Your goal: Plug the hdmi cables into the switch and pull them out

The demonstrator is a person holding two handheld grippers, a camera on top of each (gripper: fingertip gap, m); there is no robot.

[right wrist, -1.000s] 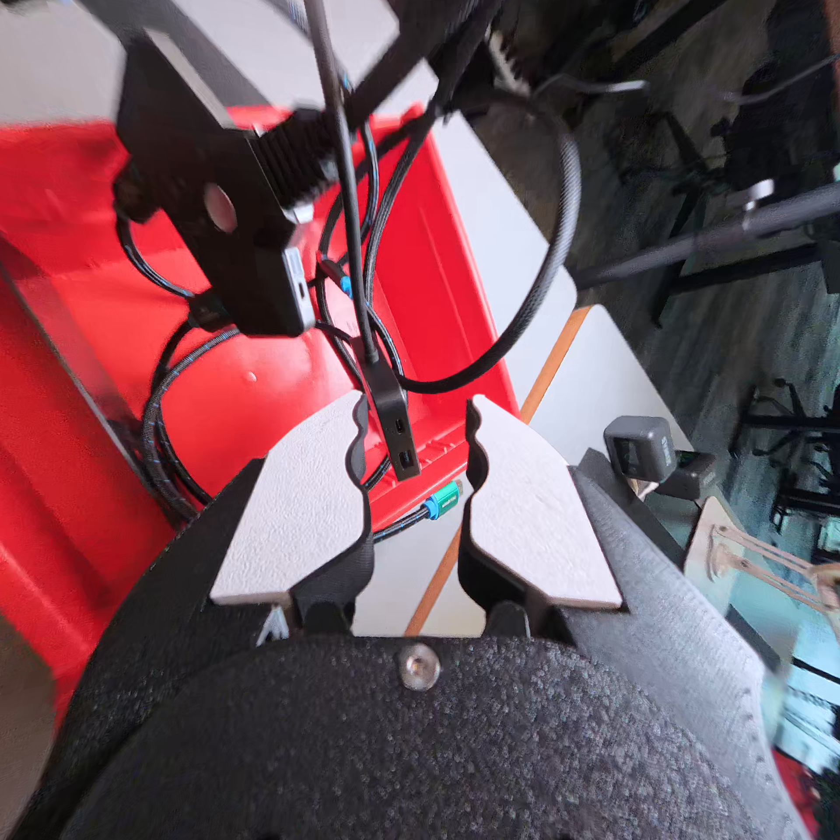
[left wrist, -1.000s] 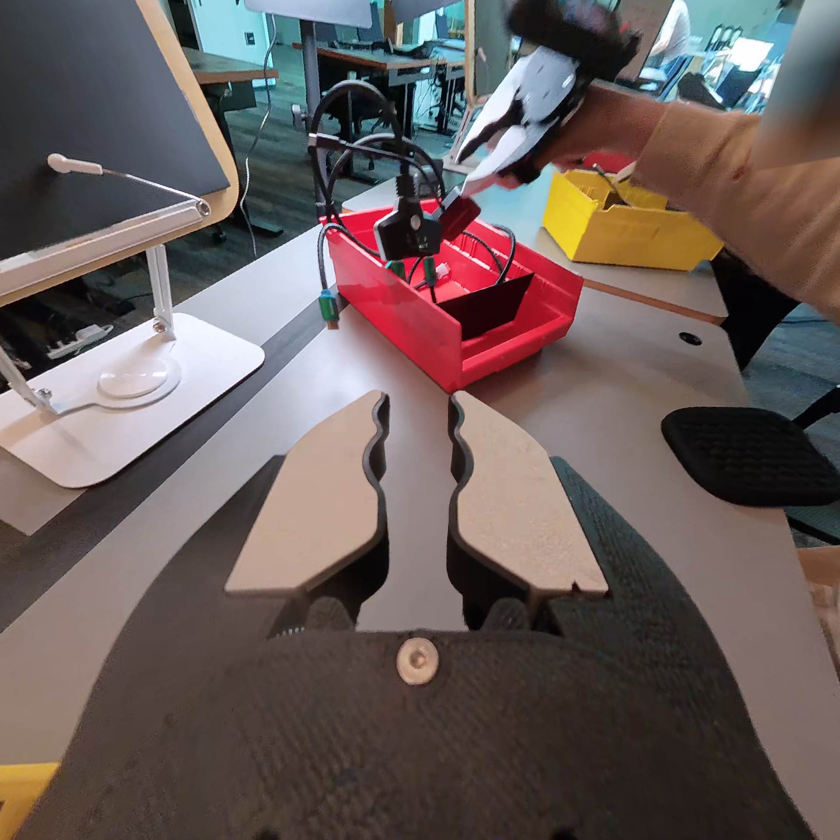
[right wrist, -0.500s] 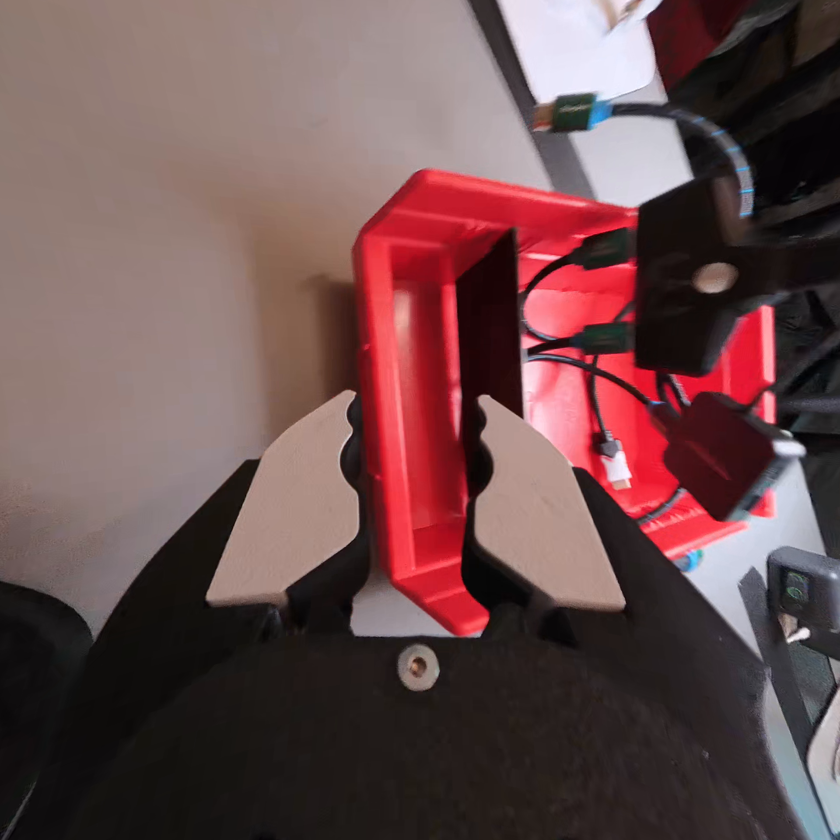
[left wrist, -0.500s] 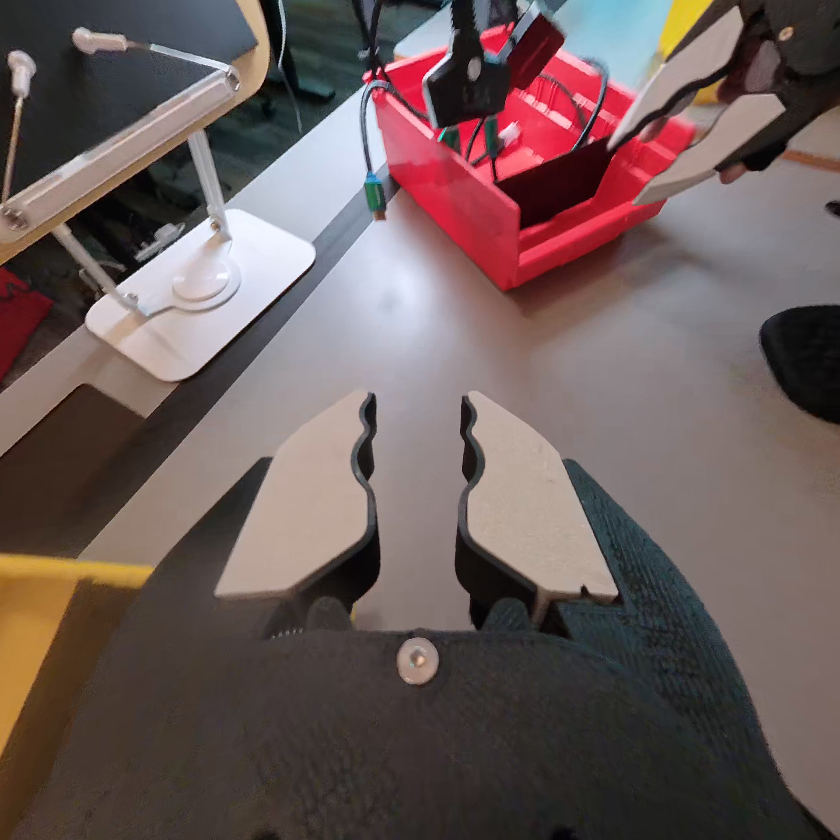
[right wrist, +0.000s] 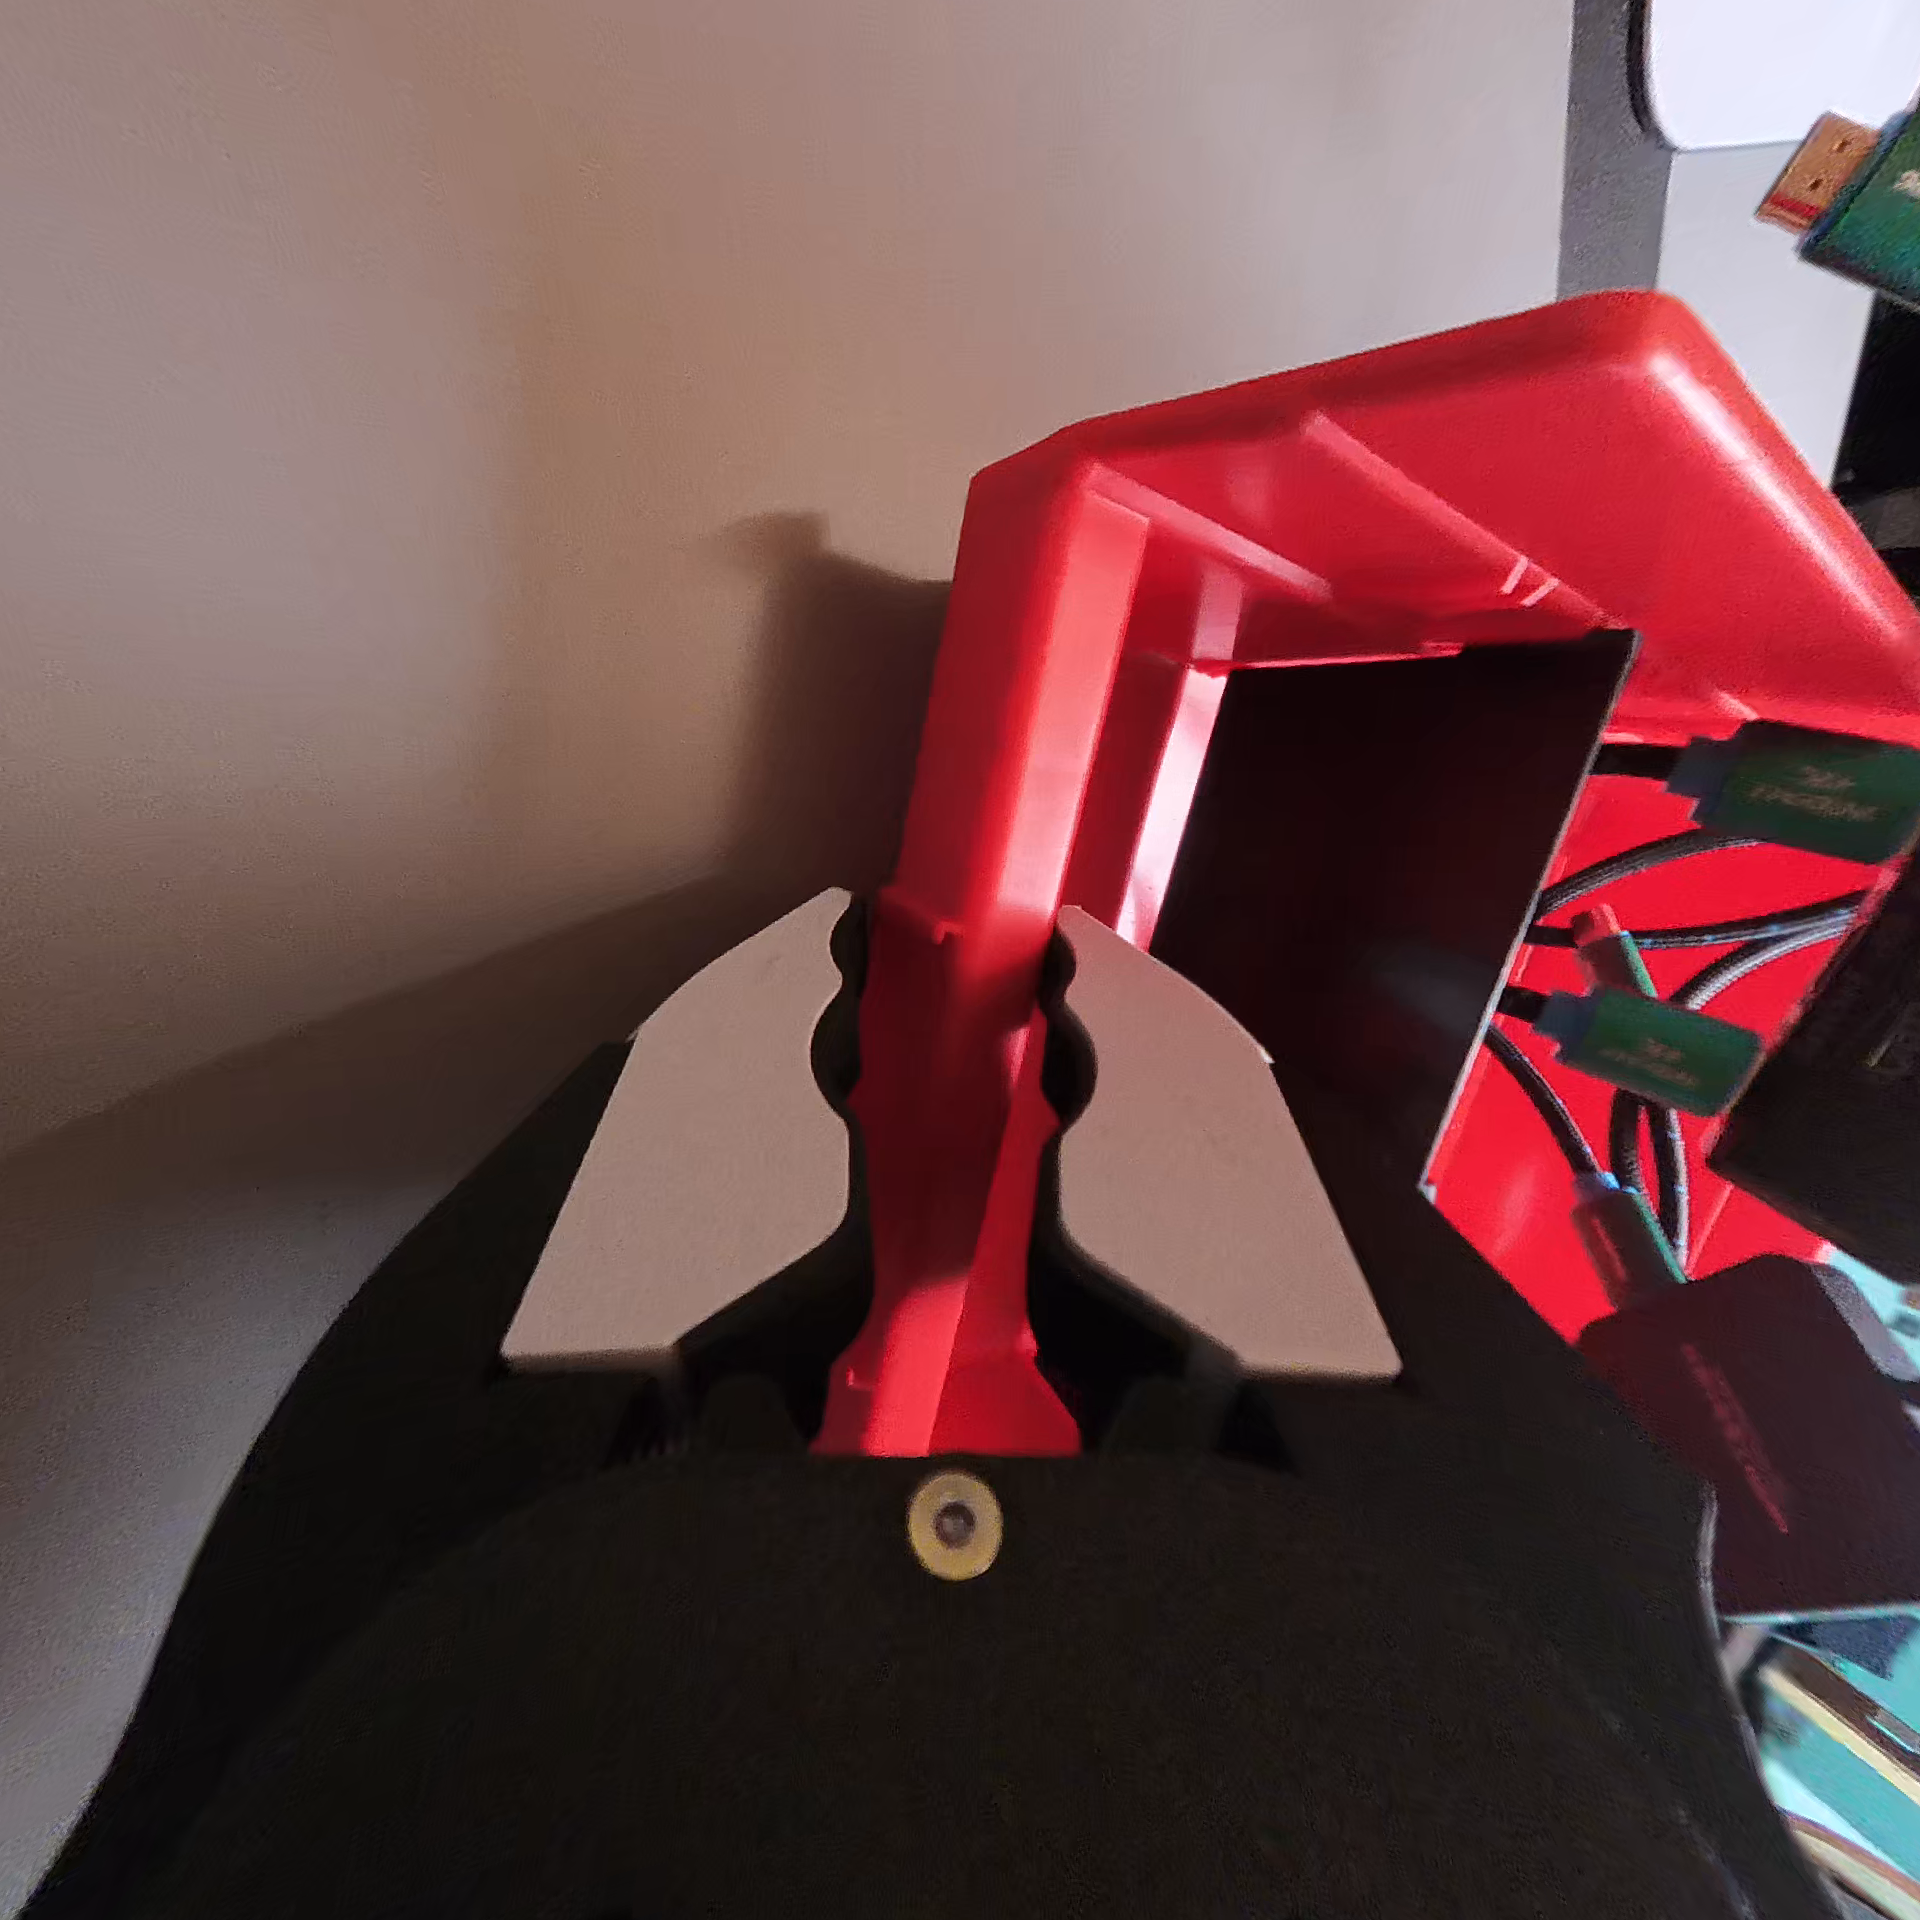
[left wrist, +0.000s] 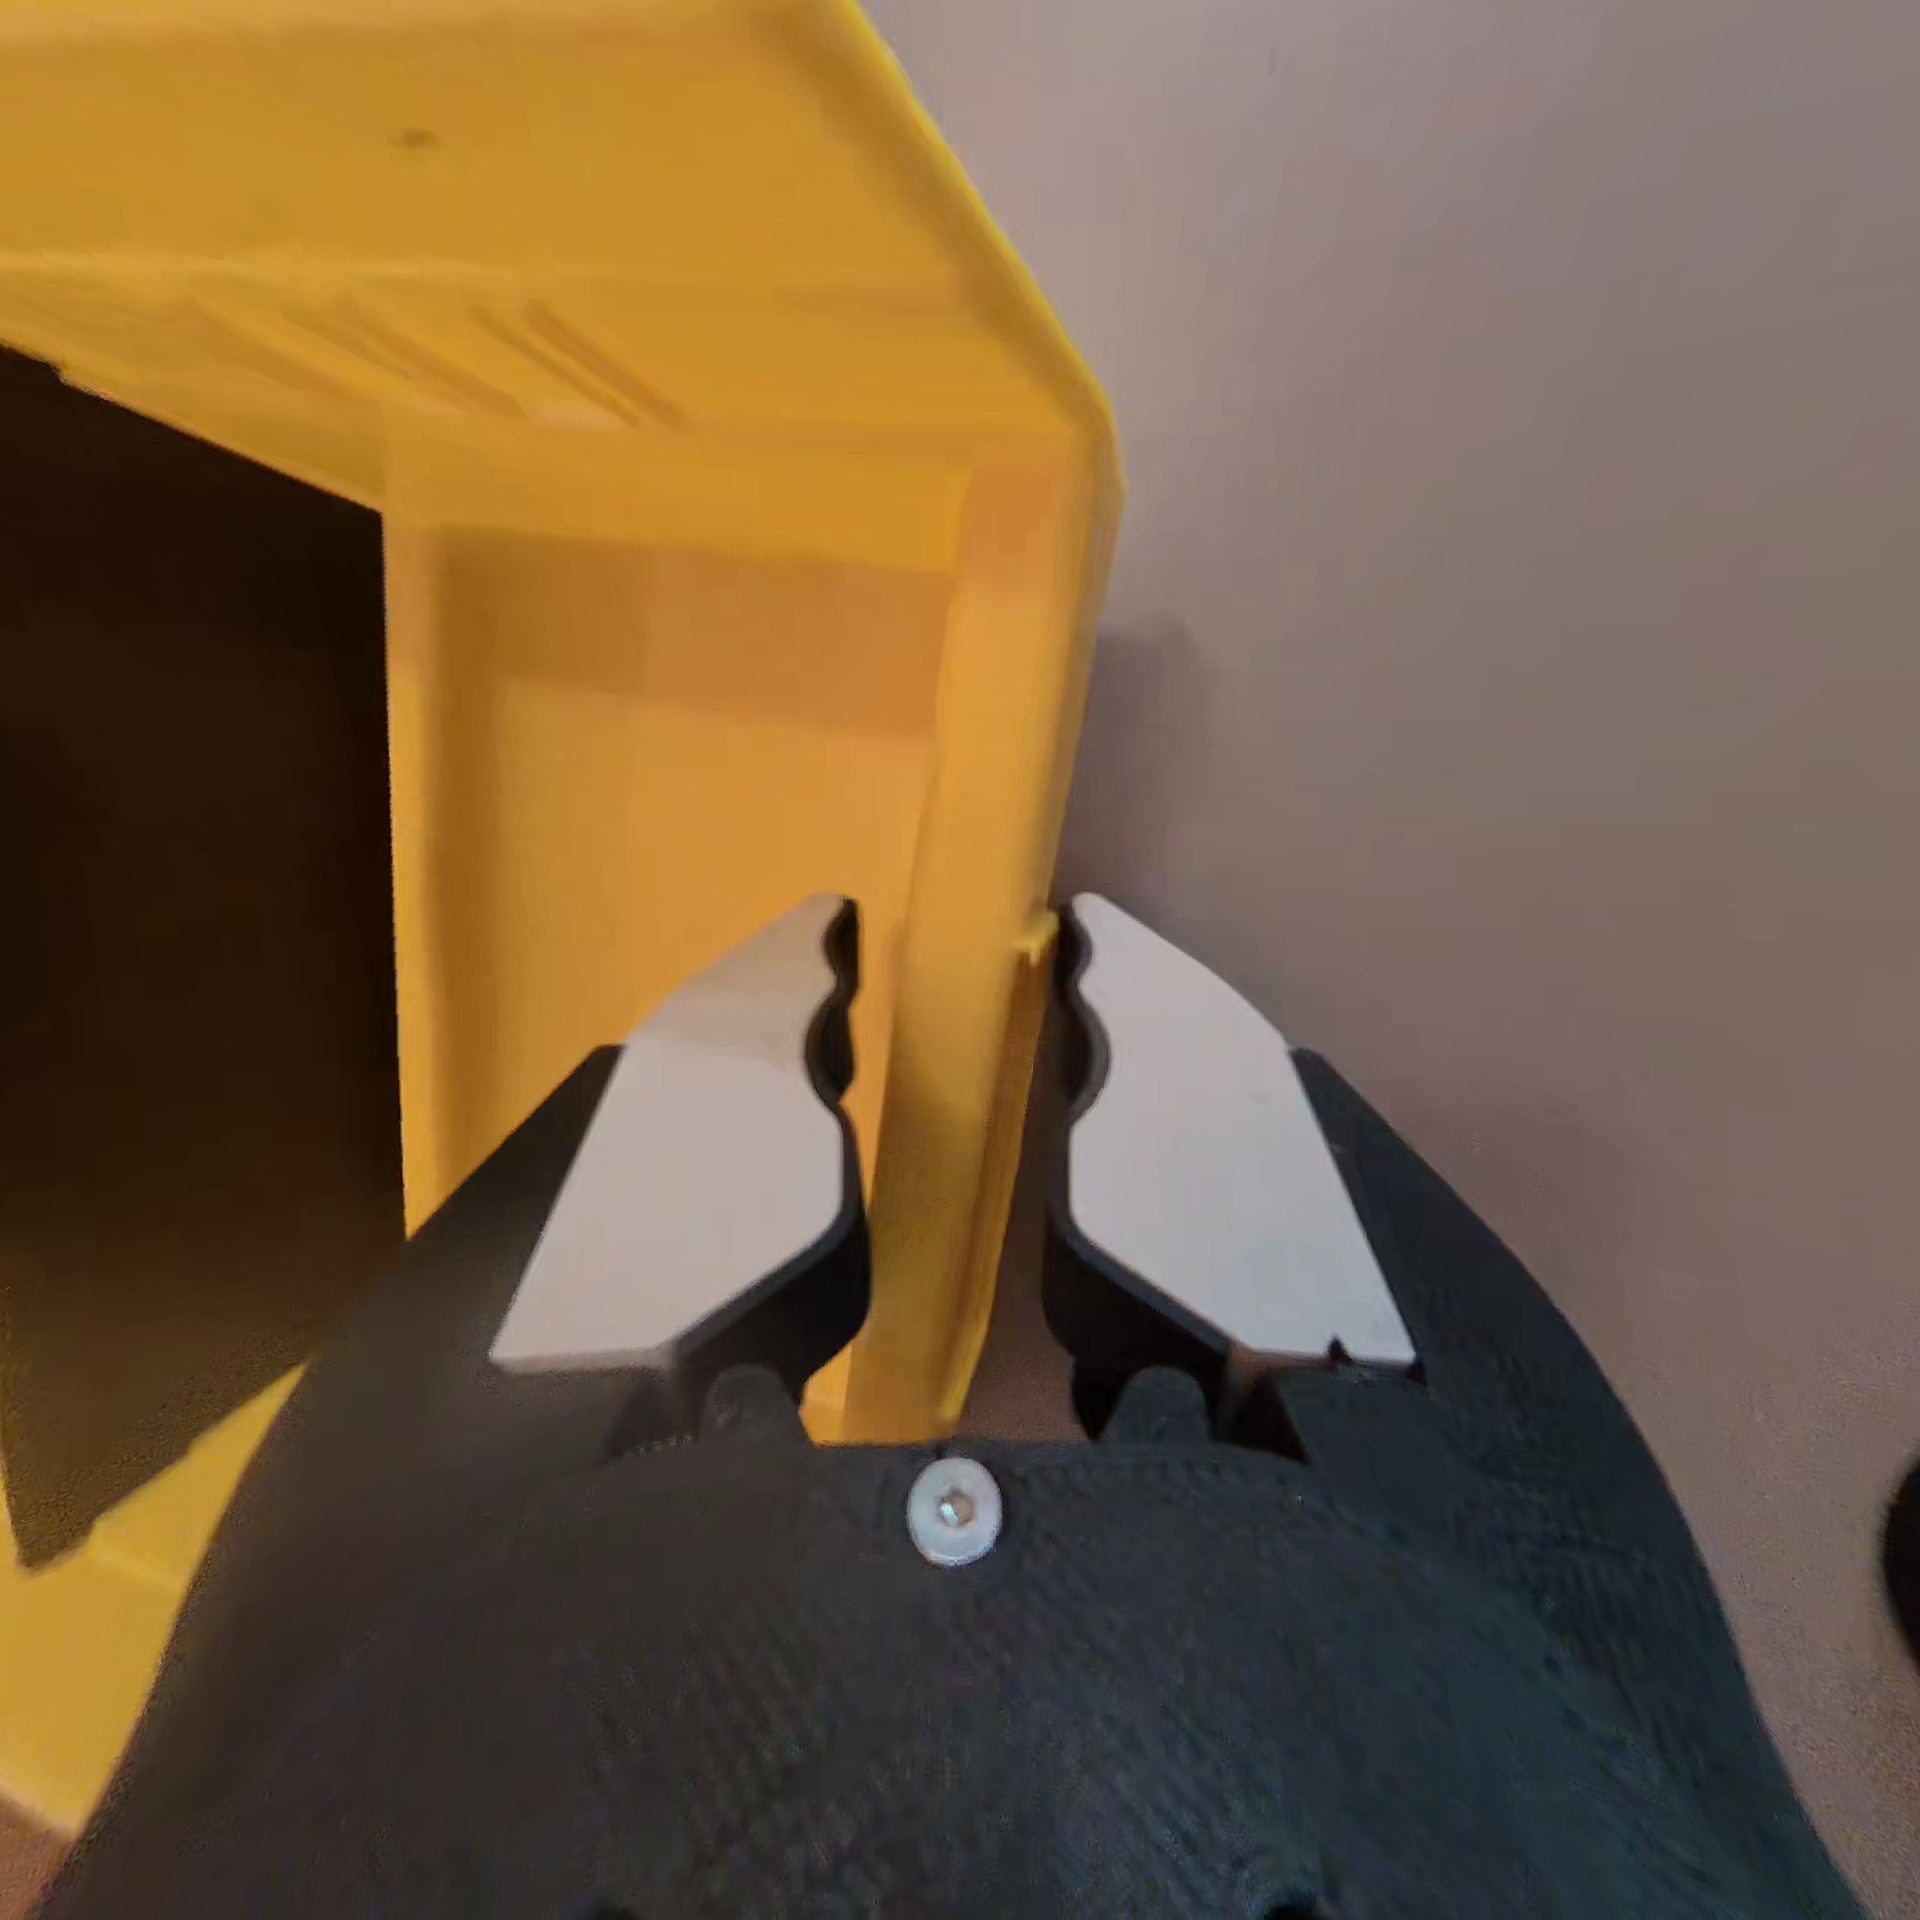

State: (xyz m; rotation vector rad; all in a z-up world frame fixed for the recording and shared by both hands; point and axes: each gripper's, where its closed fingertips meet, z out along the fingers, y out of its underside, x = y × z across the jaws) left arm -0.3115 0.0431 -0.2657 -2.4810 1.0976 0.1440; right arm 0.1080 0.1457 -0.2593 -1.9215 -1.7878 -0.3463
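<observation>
**Both grippers straddle bin walls**

On the grey table (left wrist: 1507,520), the left gripper (left wrist: 956,920) sits over the near right corner of a yellow bin (left wrist: 665,312). Its two pale fingers (left wrist: 717,1143) stand one on each side of the bin's right wall — one inside, one outside — with slim gaps showing between pads and plastic, so the jaws read as parted rather than clamped. A black divider panel (left wrist: 187,883) stands inside the bin to the left.

At the right wrist view, the right gripper (right wrist: 951,920) straddles the left wall of a red bin (right wrist: 1558,468) in the same way. Here the pads lie against the red rim on both sides — the jaws are closed on the wall. A black divider (right wrist: 1382,862) crosses the bin just right of the fingers. Beyond it, on the red floor, lie braided HDMI cables (right wrist: 1631,1132) with green plug housings (right wrist: 1652,1049), two of them near the divider. One more green-and-gold plug (right wrist: 1860,197) hangs at the far upper right, outside the bin. A dark boxy shape (right wrist: 1849,1132) — likely the switch, too blurred and cropped to be sure — overlaps the bin's right edge.
</observation>
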